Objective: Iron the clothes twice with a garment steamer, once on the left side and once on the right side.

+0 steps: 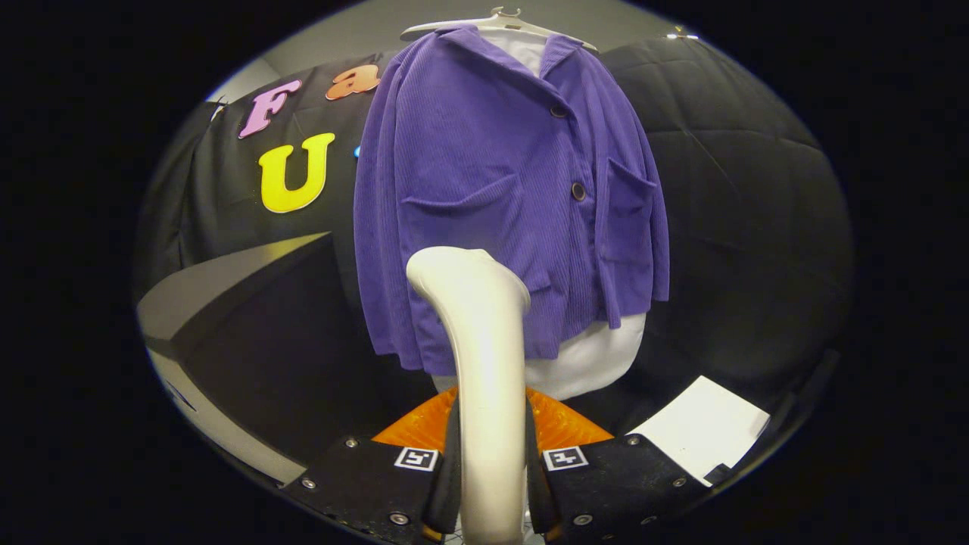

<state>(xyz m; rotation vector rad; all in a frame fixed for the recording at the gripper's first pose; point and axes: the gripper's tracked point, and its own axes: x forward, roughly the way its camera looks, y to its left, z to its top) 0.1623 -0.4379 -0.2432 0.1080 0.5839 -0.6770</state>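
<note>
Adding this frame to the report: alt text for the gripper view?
The gripper is shut on the white handle of a garment steamer, whose head rises in front of a purple jacket. The jacket hangs on a white hanger over a white garment, with a white sheet of paper lying low beside the fingers.

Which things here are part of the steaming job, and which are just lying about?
Job: steamer, held between the fingers of the gripper; purple jacket on hanger, beyond them.
Lying about: white paper; dark box; orange base.
</note>
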